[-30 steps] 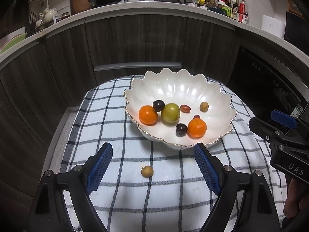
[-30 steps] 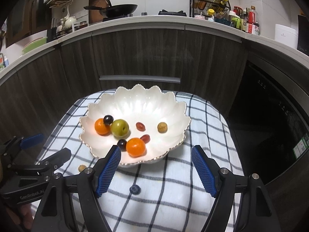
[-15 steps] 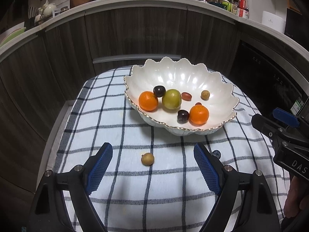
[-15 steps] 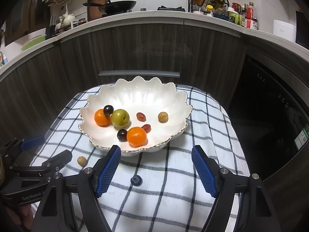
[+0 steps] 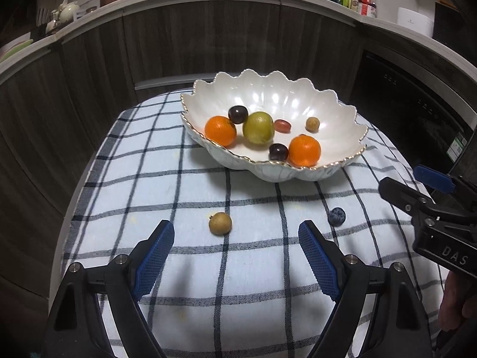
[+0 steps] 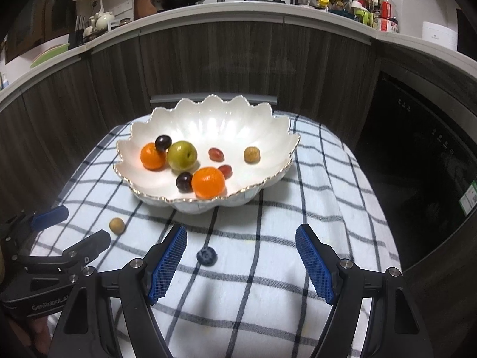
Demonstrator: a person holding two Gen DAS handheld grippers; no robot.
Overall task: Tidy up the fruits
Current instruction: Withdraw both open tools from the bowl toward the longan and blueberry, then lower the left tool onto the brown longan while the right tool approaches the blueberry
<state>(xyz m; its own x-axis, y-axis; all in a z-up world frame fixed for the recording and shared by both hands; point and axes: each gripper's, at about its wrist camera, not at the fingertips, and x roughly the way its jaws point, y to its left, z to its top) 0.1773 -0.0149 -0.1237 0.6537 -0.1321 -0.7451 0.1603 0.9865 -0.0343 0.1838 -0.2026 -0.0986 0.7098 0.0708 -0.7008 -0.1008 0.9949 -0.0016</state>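
My left gripper (image 5: pixel 236 249) and right gripper (image 6: pixel 241 256) both gape empty. The blueberry (image 6: pixel 206 255) looks soft and rolly; I'd pinch its middle gently.

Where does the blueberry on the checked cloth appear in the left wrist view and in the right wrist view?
Left wrist view: the blueberry lies right of centre on the cloth, just past the right pad of the left gripper.
Right wrist view: the blueberry lies low in the middle, near the left pad of the right gripper.
Shared landmark: the white scalloped bowl behind it.
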